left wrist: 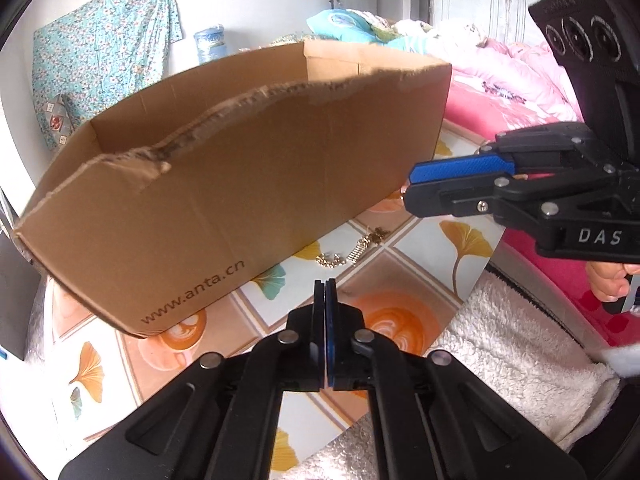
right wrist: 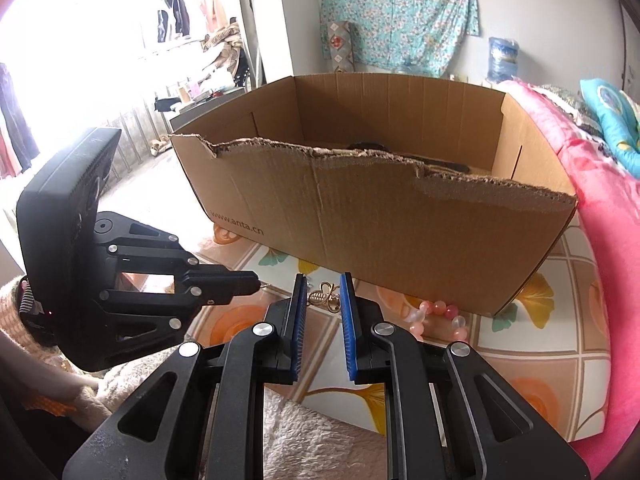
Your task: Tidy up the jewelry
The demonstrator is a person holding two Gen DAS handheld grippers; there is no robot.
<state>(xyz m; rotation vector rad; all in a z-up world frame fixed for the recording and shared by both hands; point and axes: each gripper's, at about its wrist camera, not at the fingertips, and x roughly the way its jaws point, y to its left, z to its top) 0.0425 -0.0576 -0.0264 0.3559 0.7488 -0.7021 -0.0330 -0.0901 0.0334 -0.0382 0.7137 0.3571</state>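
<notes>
A brown cardboard box point(left wrist: 224, 184) with a torn front rim stands on the patterned table; it also shows in the right wrist view point(right wrist: 400, 220). A gold chain with a pendant point(left wrist: 356, 254) lies on the table in front of the box. My left gripper point(left wrist: 325, 284) is shut and empty, just short of the chain. My right gripper point(right wrist: 324, 280) is open, with the gold pendant point(right wrist: 324, 298) seen between its fingertips. In the left wrist view the right gripper point(left wrist: 412, 188) comes in from the right. A pink bead bracelet point(right wrist: 440, 316) lies by the box's right corner.
The table has a tiled leaf and coffee-cup cloth point(left wrist: 400, 312). A white fluffy cloth point(left wrist: 512, 360) lies at the table's near edge. A pink bed point(right wrist: 608, 240) runs along the right. Dark items point(right wrist: 400, 152) lie inside the box.
</notes>
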